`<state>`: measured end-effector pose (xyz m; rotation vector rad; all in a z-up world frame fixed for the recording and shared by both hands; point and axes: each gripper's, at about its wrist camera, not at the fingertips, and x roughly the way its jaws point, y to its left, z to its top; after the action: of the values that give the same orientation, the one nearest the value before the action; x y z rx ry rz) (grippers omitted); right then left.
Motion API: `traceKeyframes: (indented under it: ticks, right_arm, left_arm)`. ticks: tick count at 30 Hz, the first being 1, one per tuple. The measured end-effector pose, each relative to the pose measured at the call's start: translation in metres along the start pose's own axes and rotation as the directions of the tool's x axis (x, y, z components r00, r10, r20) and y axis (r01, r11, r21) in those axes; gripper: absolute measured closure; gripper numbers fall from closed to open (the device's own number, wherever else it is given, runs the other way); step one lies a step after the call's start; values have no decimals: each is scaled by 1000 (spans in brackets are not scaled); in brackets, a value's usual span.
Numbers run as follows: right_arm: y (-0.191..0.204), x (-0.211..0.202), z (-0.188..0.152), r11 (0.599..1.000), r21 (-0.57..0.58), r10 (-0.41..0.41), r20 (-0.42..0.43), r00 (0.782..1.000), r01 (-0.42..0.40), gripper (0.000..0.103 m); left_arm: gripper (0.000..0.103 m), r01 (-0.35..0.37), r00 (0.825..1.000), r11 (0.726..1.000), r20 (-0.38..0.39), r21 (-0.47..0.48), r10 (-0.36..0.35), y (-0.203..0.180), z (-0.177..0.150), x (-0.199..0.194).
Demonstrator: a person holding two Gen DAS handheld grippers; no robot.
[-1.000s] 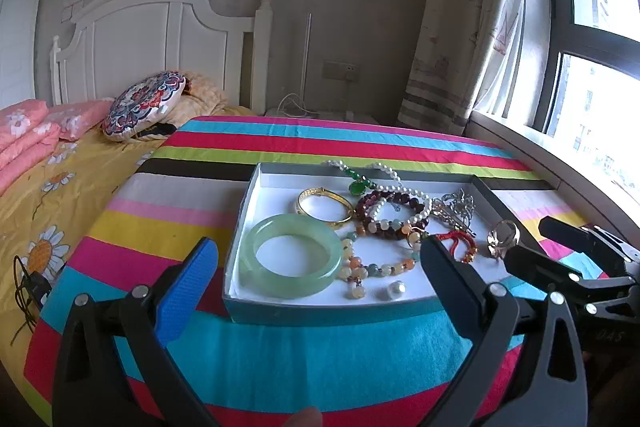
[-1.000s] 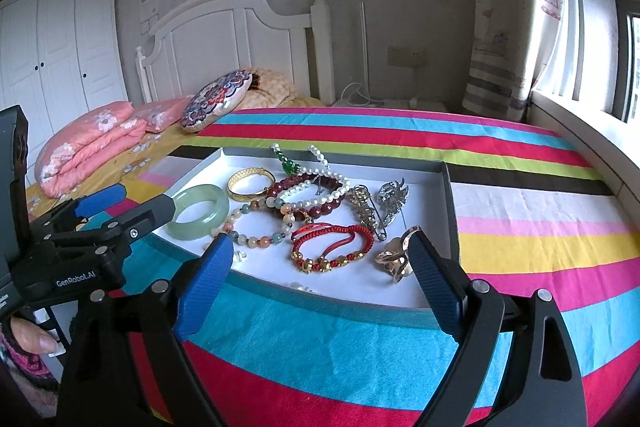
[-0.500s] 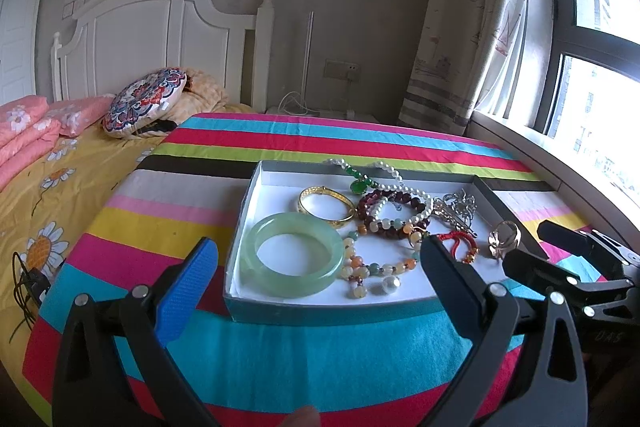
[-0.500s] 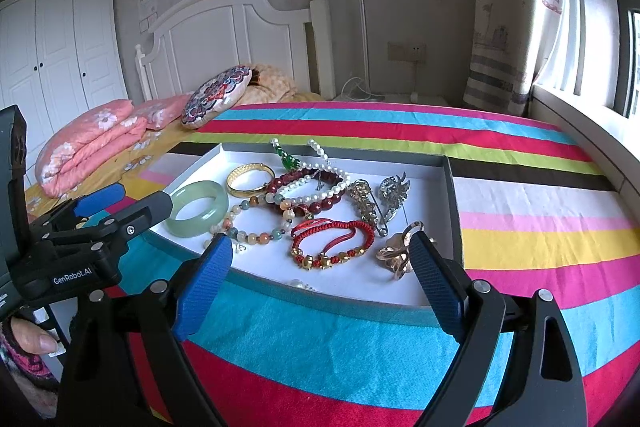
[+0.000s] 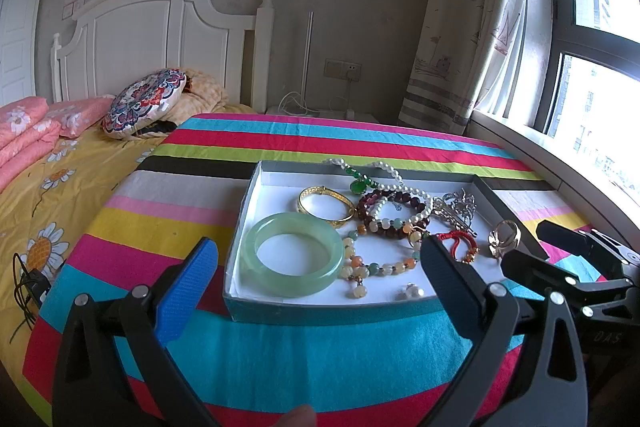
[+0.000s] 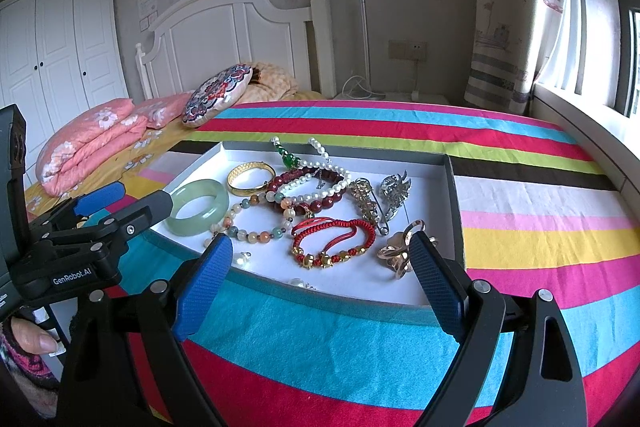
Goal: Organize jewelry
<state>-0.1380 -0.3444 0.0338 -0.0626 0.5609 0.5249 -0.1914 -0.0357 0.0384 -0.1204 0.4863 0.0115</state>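
A shallow white tray (image 5: 256, 187) (image 6: 450, 195) sits on the striped cloth and holds jewelry. In it lie a green jade bangle (image 5: 294, 254) (image 6: 198, 207), a gold bangle (image 5: 325, 206) (image 6: 251, 179), a pearl necklace with green pendant (image 5: 362, 183) (image 6: 290, 161), dark red and mixed bead bracelets (image 6: 316, 191), a red cord bracelet (image 6: 334, 237), silver brooches (image 6: 394, 189) and a gold ring (image 5: 505, 237) (image 6: 398, 253). My left gripper (image 5: 320, 291) is open and empty just before the tray's near edge. My right gripper (image 6: 320, 283) is open and empty at the tray's near right side.
The striped cloth (image 5: 320, 143) covers a round table. A bed with yellow sheet (image 5: 48, 187), pink pillows and a round cushion (image 5: 146, 103) lies left. A window sill (image 5: 560, 163) and curtain stand right. Small loose pearls (image 5: 412, 291) lie near the tray's front wall.
Both grippers have crept slightly closer to the tray. The jewelry has not moved and both stay open.
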Motion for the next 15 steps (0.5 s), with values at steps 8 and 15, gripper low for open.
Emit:
traceKeyframes:
  ticks: [8, 15]
  right_arm:
    - [0, 0, 0, 1000, 0, 1, -2, 1000, -1, 17]
    - [0, -1, 0, 1000, 4, -4, 6, 1000, 4, 17]
  left_arm:
    - [3, -2, 1000, 1000, 1, 2, 2, 0, 0, 0]
    - [3, -34, 999, 998, 26, 59, 32, -7, -1, -7]
